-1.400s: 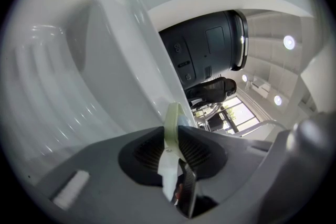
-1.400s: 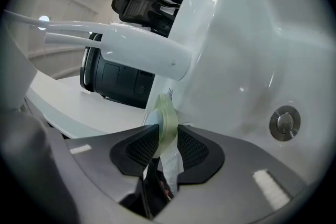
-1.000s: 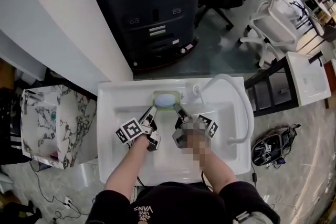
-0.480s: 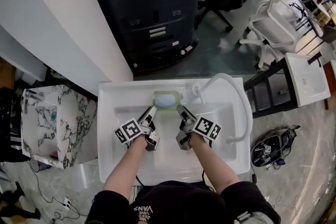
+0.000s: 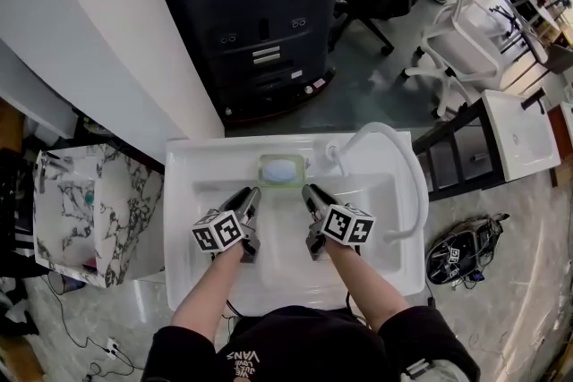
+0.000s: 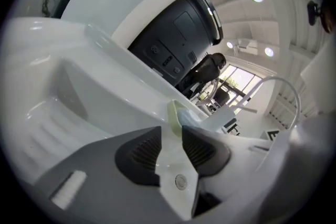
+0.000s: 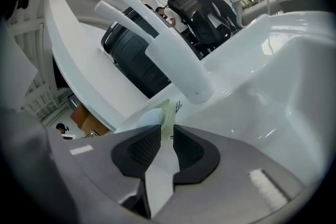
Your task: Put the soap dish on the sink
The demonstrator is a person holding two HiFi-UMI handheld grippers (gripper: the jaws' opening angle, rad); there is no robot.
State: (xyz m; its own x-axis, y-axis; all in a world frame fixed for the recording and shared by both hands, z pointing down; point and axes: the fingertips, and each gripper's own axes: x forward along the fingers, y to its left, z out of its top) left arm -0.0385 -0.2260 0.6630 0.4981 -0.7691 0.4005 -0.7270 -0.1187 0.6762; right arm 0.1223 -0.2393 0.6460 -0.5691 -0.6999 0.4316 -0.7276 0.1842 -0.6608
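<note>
The soap dish (image 5: 266, 175) sat on the back ledge of the sink (image 5: 183, 192), at upper centre of the head view, holding what looked like a pale blue soap bar (image 5: 284, 168). Just below it, apart from the dish, the left hand-held gripper (image 5: 251, 194) stood wide and empty. The right hand-held gripper (image 5: 312, 194) was closing on nothing.
</note>
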